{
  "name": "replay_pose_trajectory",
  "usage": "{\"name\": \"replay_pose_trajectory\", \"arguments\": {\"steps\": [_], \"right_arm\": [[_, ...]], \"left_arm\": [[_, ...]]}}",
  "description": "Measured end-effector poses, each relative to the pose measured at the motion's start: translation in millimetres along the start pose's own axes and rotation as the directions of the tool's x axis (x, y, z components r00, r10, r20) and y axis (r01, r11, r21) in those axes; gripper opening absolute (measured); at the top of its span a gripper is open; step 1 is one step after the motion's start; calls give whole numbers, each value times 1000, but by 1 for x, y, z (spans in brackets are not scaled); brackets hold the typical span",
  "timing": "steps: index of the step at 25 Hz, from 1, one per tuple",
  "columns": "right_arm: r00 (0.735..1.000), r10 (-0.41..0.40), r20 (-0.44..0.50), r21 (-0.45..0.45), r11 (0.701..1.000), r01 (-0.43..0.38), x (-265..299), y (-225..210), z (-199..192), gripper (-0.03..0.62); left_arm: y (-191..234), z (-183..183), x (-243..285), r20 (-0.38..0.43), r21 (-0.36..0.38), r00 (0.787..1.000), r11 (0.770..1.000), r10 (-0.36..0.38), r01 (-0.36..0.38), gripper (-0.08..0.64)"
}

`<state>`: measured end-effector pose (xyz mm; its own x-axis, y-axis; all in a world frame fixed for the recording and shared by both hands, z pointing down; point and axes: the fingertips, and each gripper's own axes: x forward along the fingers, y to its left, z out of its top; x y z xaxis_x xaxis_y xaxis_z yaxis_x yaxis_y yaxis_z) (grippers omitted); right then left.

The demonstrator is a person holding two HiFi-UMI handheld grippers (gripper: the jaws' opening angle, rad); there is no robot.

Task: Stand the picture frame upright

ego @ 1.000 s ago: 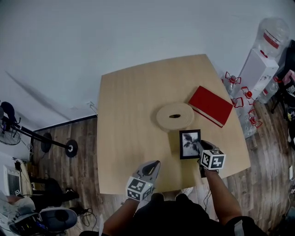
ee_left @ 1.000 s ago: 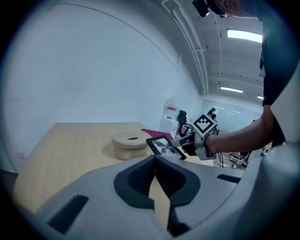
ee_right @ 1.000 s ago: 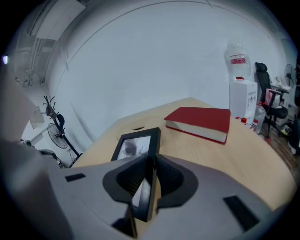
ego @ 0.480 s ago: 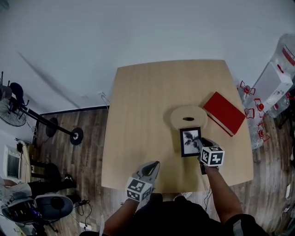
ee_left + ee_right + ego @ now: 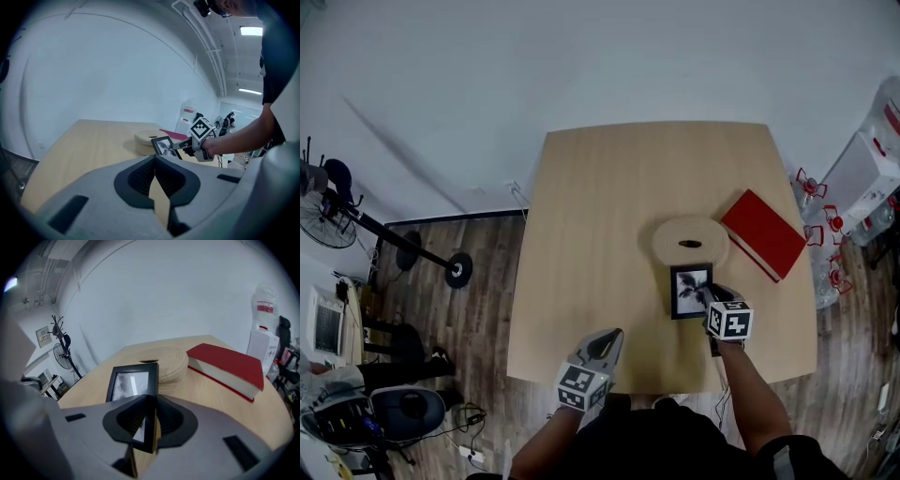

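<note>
- Black rectangular picture frame (image 5: pixel 689 289): over the light wooden table (image 5: pixel 600 234), just beside the round woven mat (image 5: pixel 690 242) on the person's side. It is tilted, not yet upright. Whether its far edge rests on the table cannot be told.
- Right gripper (image 5: pixel 712 300): jaws pinch the frame's right-hand border near the lower corner.
- Left gripper (image 5: pixel 613 337): jaws pressed together, nothing between them. It is well apart from the mat, at the table's near edge.
- Red hardcover book (image 5: pixel 763 233): just beside the mat on its right, clear of the frame.
- Handling: the frame is probably light and rigid, with a smooth, fragile glazed front. Grip the border only. A narrow edge pinch may let it pivot.
</note>
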<state>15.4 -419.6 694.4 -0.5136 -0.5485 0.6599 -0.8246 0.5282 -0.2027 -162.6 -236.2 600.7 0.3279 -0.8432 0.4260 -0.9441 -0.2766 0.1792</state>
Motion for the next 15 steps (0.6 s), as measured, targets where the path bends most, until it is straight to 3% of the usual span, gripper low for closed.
{"name": "replay_pose_trajectory", "arguments": {"steps": [15], "right_arm": [[998, -66, -5, -8, 998, 66, 5, -3, -10, 69]], "left_arm": [[10, 3, -7, 14, -11, 1000, 1000, 22, -22, -5]]}}
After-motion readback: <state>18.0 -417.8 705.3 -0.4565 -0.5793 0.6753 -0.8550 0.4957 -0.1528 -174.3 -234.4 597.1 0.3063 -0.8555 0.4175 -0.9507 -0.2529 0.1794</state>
